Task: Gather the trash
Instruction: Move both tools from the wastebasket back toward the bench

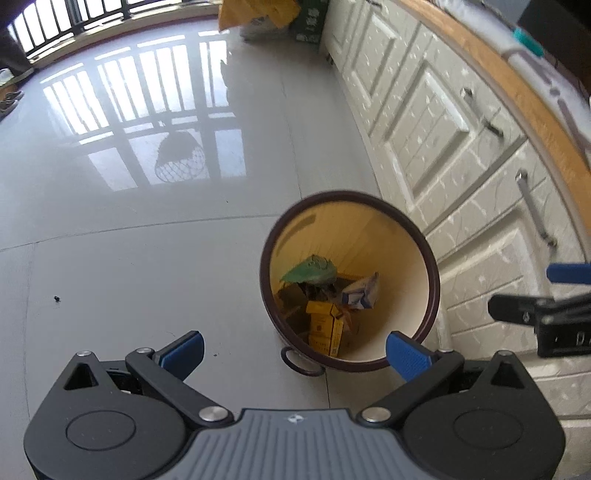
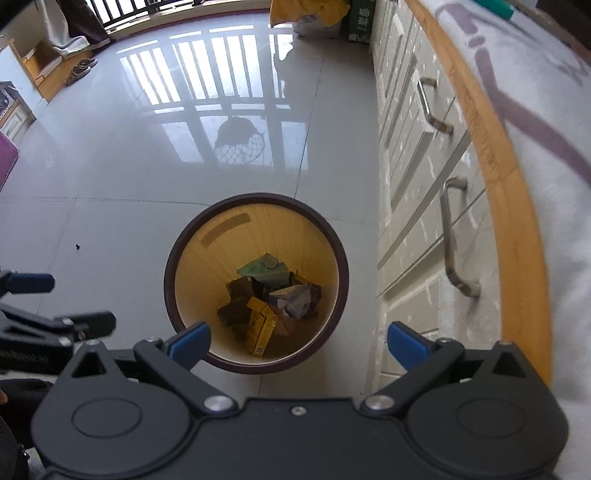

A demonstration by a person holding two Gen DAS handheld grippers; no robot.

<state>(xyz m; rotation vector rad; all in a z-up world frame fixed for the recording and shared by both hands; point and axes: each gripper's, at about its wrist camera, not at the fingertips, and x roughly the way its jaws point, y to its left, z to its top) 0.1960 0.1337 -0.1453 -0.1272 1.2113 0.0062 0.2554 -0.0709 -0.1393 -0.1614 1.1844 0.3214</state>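
A round bin point(image 2: 334, 236) with a dark brown rim and a pale yellow inside stands upright on the glossy grey tiled floor point(image 2: 110, 177), just beside a row of cream cabinet drawers point(image 2: 417, 177) with metal handles under a wooden counter edge point(image 2: 491, 155). Down in the bottom of the bin lies the trash: a yellow box point(image 2: 260, 328), a crumpled green wrapper point(image 2: 264, 267), a white and blue packet point(image 2: 291, 301) and some dark scraps. Both grippers hang over the bin, pointing steeply down. The left gripper point(image 1: 295, 352) has its blue pads spread wide apart with nothing between them; through the gap the near rim of the bin shows, with a small dark ring point(image 1: 299, 363) lying on the floor against it. The right gripper point(image 2: 299, 341) is likewise spread as wide as it goes and holds nothing, its left pad showing over the bin's near rim and its right pad in front of the drawers. A small dark speck point(image 2: 77, 246) lies on the floor well to the left of the bin. The window bars are mirrored in the floor, and a yellow bag point(image 2: 306, 11) leans at the far end of the cabinets
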